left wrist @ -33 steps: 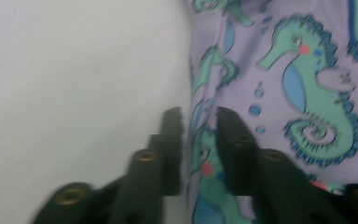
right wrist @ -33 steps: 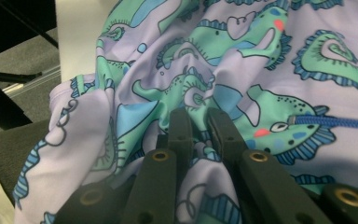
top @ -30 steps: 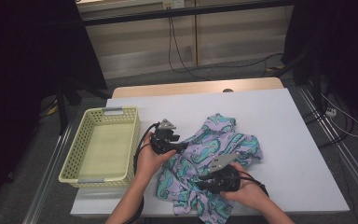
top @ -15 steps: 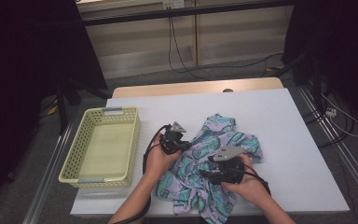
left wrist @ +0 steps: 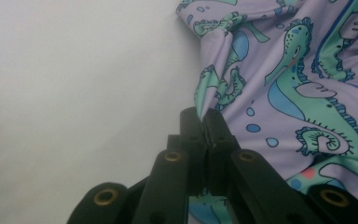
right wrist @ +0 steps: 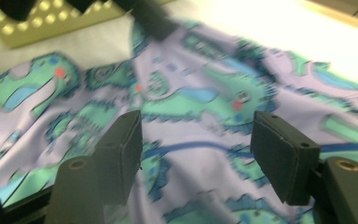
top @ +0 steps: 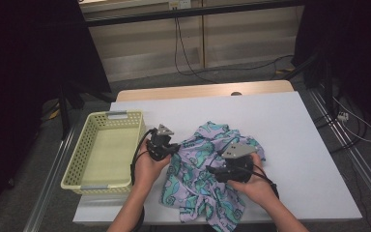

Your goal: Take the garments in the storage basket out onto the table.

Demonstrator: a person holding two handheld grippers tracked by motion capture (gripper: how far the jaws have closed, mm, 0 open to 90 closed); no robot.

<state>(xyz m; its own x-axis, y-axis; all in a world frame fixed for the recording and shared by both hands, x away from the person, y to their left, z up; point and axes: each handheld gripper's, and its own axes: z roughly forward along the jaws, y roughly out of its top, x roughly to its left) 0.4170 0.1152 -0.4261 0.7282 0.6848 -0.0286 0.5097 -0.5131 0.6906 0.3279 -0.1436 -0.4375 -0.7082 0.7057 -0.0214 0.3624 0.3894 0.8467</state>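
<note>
Left gripper point(top: 170, 147) moved right, fingers pinching the garment point(top: 200, 174); right gripper point(right wrist: 196, 140) hovers over it, fingers just opening.

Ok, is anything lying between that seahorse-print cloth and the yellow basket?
Nothing visible. The cloth lies crumpled just right of the basket, with bare white table between them. The left claw is shut on the cloth's edge on the basket side; the right claw hangs open over it.

- Left gripper point(top: 173, 148): jaws pinched tight on the left edge of the lilac seahorse-print cloth point(top: 200, 164).
- Right gripper point(top: 213, 172): over the cloth's middle, jaws just been opening, pads clear of the fabric.
</note>
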